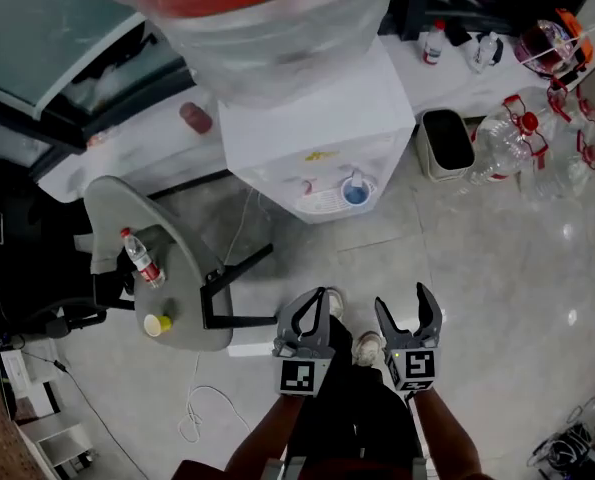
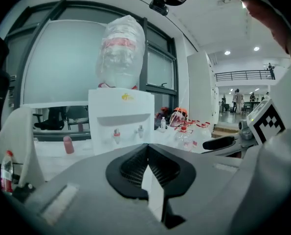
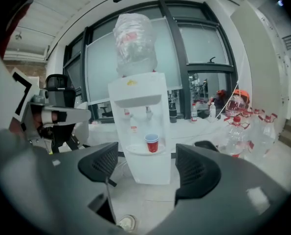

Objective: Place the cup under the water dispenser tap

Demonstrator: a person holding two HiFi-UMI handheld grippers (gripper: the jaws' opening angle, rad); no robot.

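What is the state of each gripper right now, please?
Left gripper: closed, holding nothing.
Right gripper: open, empty.

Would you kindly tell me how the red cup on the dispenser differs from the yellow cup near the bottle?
The red cup is red outside and blue inside; the yellow cup is plain yellow. The red cup stands on the tray of the water dispenser, below the taps; the yellow cup sits on a grey seat. Both stand upright.

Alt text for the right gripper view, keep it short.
A red plastic cup stands on the drip tray of a white water dispenser, below its taps. The right tongs, open and empty, point at it.
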